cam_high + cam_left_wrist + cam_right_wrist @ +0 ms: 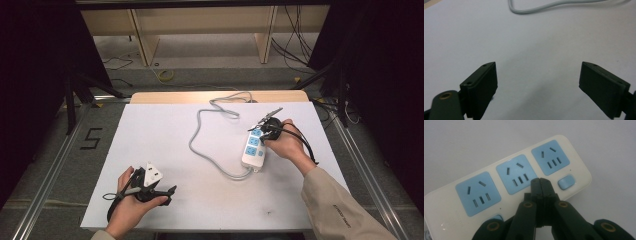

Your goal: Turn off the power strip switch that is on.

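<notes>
Jaws of the right gripper sit pressed together over the power strip, seemingly about to press its switch. Left gripper, well apart from the strip, has jaws spread, holding nothing.

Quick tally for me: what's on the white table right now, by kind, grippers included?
Power strip: 1
Grey cable running from the strip: 1
Hand-held grippers: 2, the left gripper open, the right gripper shut above the strip
Total: 4
</notes>
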`<action>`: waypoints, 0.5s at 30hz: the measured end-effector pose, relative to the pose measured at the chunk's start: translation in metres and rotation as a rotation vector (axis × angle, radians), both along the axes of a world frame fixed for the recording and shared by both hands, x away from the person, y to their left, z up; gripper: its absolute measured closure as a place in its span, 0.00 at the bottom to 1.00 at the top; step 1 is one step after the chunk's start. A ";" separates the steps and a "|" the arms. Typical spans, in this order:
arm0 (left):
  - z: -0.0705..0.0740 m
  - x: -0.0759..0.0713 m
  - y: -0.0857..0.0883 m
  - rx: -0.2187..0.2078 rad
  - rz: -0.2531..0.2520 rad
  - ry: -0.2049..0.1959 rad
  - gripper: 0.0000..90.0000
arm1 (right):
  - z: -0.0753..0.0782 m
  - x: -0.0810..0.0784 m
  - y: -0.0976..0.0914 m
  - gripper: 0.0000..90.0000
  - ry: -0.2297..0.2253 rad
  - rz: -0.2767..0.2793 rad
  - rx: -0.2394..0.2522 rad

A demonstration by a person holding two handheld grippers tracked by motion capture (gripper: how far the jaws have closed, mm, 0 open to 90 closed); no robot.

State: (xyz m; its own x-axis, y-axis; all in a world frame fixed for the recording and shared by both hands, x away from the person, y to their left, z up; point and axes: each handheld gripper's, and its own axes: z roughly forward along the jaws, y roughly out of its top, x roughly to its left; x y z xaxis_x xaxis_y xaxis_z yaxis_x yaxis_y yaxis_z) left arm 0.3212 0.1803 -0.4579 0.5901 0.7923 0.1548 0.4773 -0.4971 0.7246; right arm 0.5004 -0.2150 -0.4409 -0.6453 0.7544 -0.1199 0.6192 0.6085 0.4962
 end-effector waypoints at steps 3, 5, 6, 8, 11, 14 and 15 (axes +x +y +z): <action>0.000 0.000 0.000 0.000 0.000 0.000 0.16 | 0.000 0.000 0.000 1.00 0.001 -0.002 0.001; 0.000 0.000 0.000 0.000 0.000 0.000 0.16 | 0.000 0.000 0.000 1.00 0.001 -0.001 0.001; 0.000 0.000 0.000 -0.001 0.000 -0.001 0.16 | 0.000 0.000 0.000 1.00 0.001 -0.002 0.001; 0.000 0.000 0.000 0.000 0.000 0.000 0.16 | 0.000 0.000 0.000 1.00 0.002 -0.002 0.002; 0.000 0.000 0.000 0.000 0.000 0.000 0.16 | 0.000 0.000 0.000 1.00 0.003 -0.003 0.002; 0.000 0.000 0.000 -0.001 0.000 0.001 0.16 | 0.000 0.000 0.000 1.00 0.003 -0.002 0.003; 0.000 0.000 0.000 -0.001 0.000 0.000 0.16 | 0.000 0.000 0.000 1.00 0.003 -0.003 0.003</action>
